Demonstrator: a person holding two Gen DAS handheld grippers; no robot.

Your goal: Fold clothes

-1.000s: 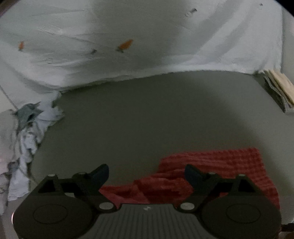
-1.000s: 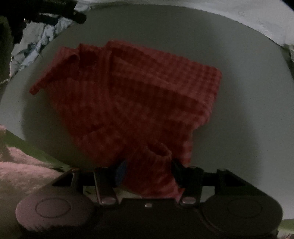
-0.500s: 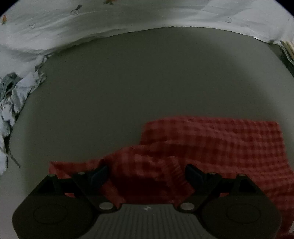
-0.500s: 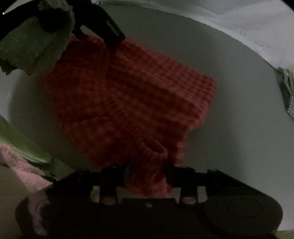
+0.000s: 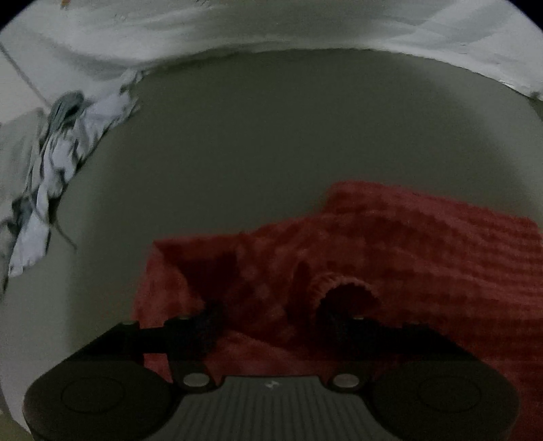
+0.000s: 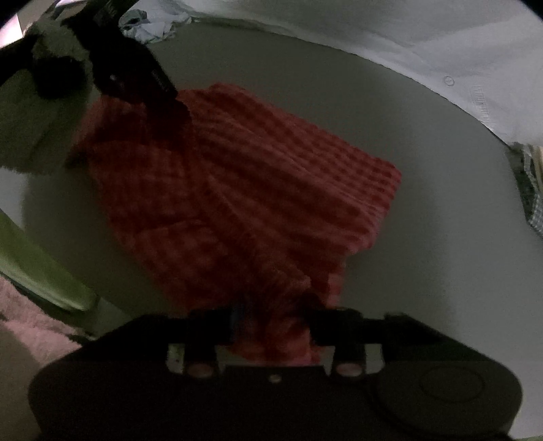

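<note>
A red checked knit garment lies crumpled on the grey table. My left gripper is pushed down into its near edge. Its jaws are closing, with a bunch of cloth and a ribbed cuff between the fingers, which still stand wide apart. In the right wrist view the same garment stretches from the left gripper at its far corner to my right gripper. A thick roll of red cloth fills the right gripper's gap, and its jaws are opening slightly.
A white sheet borders the table's far side. A crumpled blue-and-white garment lies at the left edge. A folded checked cloth sits at the right edge. A person's green sleeve holds the left gripper. A pink rug lies below the table.
My left gripper sank onto the red garment and its fingers came closer together around the cloth. My right gripper stayed put, rolled a little, and kept the bunched sleeve between its fingers.
</note>
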